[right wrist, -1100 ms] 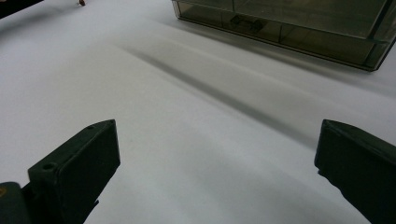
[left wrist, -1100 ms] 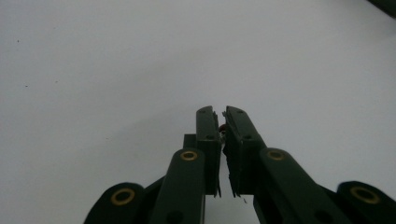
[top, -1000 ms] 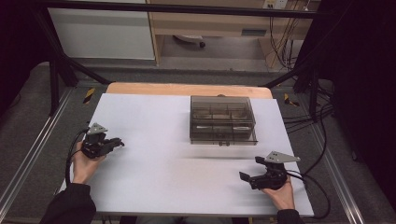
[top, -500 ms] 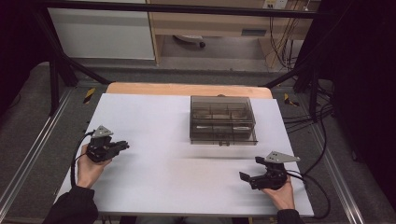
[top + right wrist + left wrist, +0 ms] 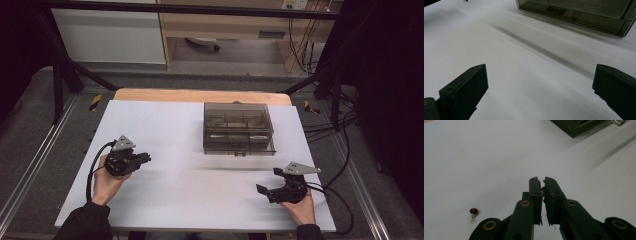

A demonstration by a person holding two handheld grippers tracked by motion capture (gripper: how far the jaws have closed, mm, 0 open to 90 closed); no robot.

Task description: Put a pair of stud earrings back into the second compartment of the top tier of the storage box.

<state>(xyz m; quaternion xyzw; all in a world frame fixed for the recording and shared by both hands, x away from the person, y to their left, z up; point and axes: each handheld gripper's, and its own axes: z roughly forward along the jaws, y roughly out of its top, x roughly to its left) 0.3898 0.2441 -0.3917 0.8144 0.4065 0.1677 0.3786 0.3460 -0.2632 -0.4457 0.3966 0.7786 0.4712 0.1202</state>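
Two small dark-red round-headed pins with thin metal legs matter here. One is pinched between the nearly closed jaws of the left gripper (image 5: 543, 185), its red head just showing in the narrow gap at the tips. The other red pin (image 5: 473, 211) lies loose on the white table top (image 5: 200, 195), beside those jaws.

The smoky translucent plastic compartment box (image 5: 238, 128) sits toward the far edge of the table. The left gripper (image 5: 142, 159) is well apart from the box, out to its left and nearer the person. The right gripper (image 5: 267, 190) rests nearer the person than the box and a little to its right, jaws spread wide with nothing between them.

The step in hand looks like carrying the gripped pin to the box. To do it well, keep the pinch firm, since the hold is at the very tips and the pin could twist out. Whether the box lid is open cannot be told; if shut, the idle right gripper could lift it first.
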